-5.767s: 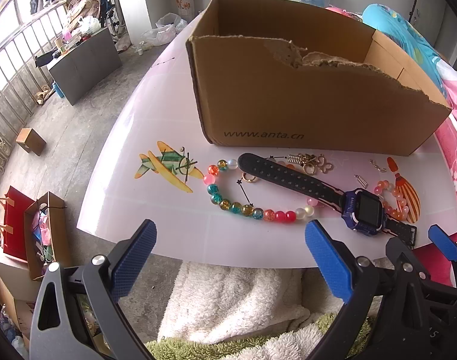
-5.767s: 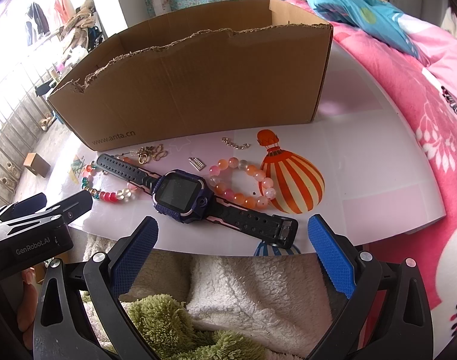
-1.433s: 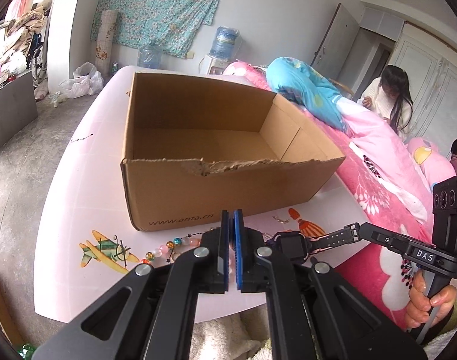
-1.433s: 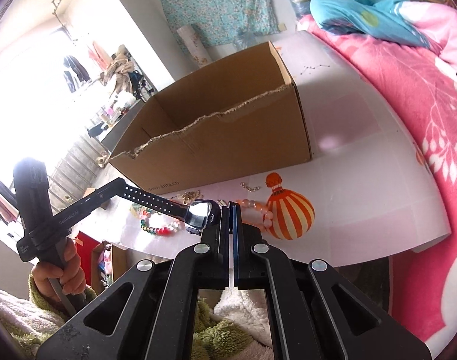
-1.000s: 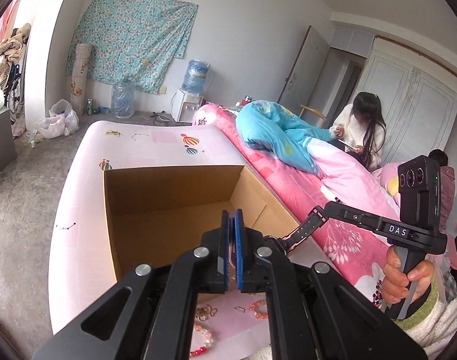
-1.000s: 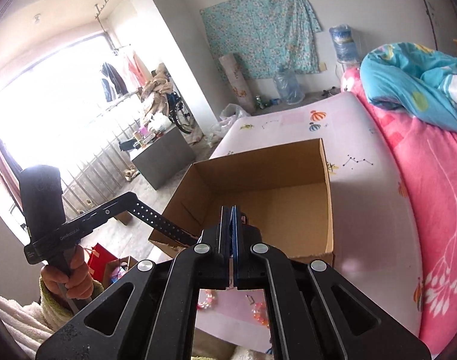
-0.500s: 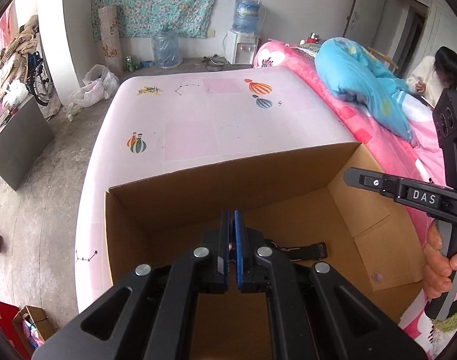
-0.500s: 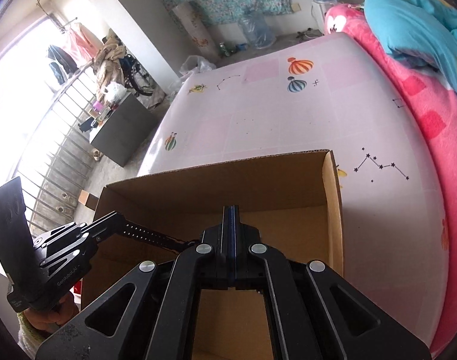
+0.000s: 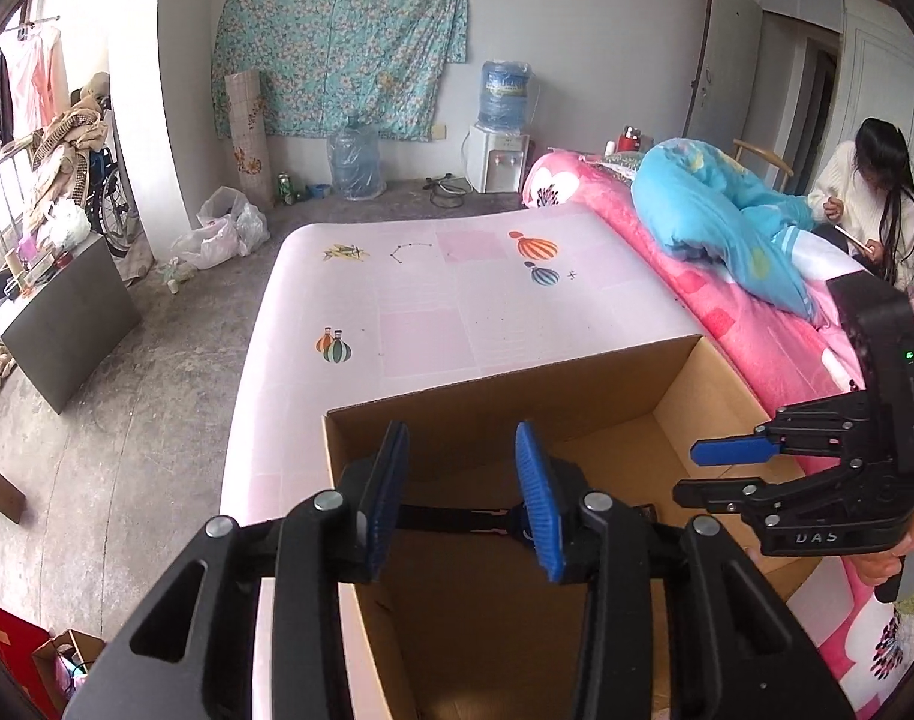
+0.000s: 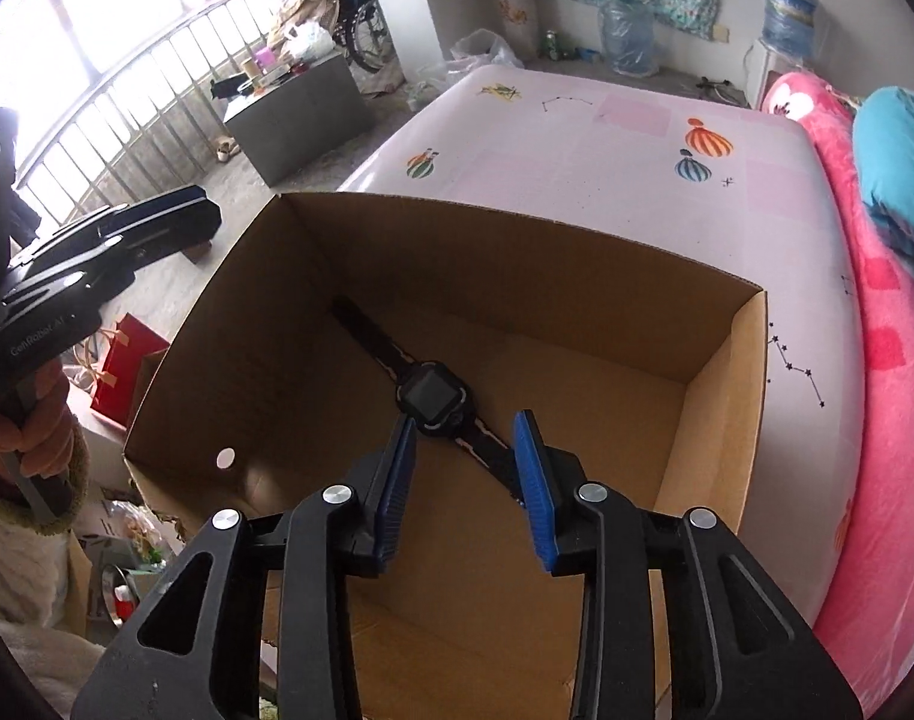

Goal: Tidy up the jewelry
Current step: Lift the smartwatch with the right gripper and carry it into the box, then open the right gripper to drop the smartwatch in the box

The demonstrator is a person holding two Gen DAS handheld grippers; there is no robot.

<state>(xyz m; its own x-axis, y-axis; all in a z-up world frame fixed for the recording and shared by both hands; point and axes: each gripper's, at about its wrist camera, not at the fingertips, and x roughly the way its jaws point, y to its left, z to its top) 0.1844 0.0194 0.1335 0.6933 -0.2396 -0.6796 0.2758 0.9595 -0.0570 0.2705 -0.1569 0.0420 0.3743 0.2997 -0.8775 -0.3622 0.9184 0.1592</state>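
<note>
Pale pink and printed with small hot-air balloons and star patterns, the worktop stands beside a bed under a pink floral blanket, with a turquoise quilt bundled on top. On the worktop sits an open brown cardboard box, its flaps torn away.

Flat on the box's floor lies a black smartwatch with a dark square face and long black strap, stretched diagonally from the far left corner toward the near right. In the left wrist view only a length of its strap shows, behind the left gripper's fingers.

Over the box's near right side hangs the right gripper, pointing steeply down; its blue-padded fingers have just been opening and stand spread, with the watch strap seen through the gap but well below, touched by neither pad. The left gripper is over the box's near left corner, its blue-padded fingers likewise just opened and spread, with nothing pinched between them. Each gripper appears in the other's view, held by a hand in a fuzzy pale sleeve.

Against the far wall hangs a teal floral cloth, with a water dispenser below. A person in a white top sits at the far side of the bed.
</note>
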